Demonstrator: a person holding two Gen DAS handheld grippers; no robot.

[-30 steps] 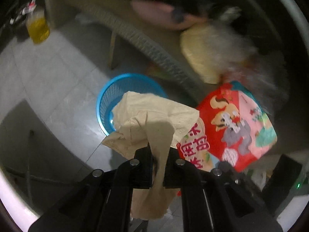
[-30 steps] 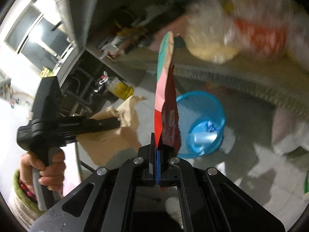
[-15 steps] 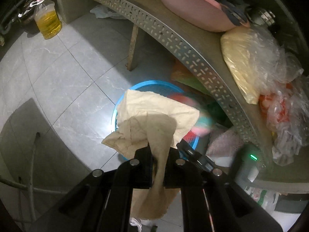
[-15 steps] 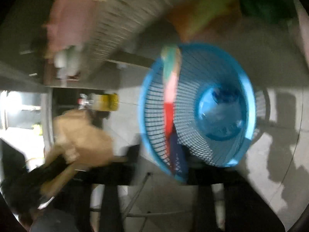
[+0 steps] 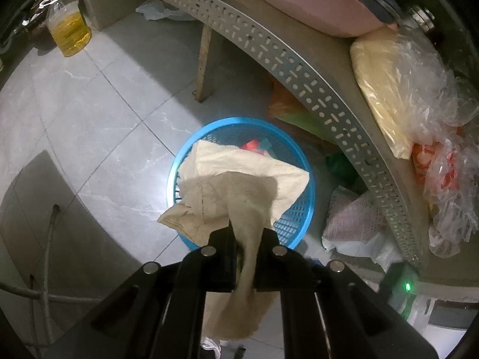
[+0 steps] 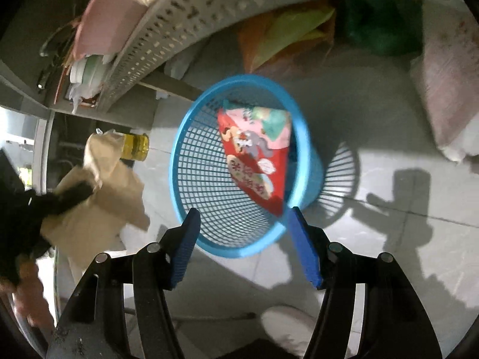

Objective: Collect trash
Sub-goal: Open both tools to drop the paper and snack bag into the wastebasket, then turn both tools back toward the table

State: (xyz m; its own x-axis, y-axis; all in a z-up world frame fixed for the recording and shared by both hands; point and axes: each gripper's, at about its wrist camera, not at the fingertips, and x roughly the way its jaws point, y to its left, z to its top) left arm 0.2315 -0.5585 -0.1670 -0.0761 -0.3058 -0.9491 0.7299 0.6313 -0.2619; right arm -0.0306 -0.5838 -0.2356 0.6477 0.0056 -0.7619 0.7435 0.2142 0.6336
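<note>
Right wrist: jaws opening, snack wrapper (image 6: pixel 254 155) seemingly in basket (image 6: pixel 191 161).

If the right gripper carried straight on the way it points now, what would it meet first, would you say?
Most likely the near rim of the blue basket, then the red snack bag inside it; the right gripper, fingers opening and empty, points there. Depth is uncertain.

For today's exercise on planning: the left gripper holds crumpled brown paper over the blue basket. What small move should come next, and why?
Probably open the left gripper: it is shut on the brown paper, which hangs over the blue basket, where the red snack wrapper already lies; the right gripper is opening, empty.
</note>
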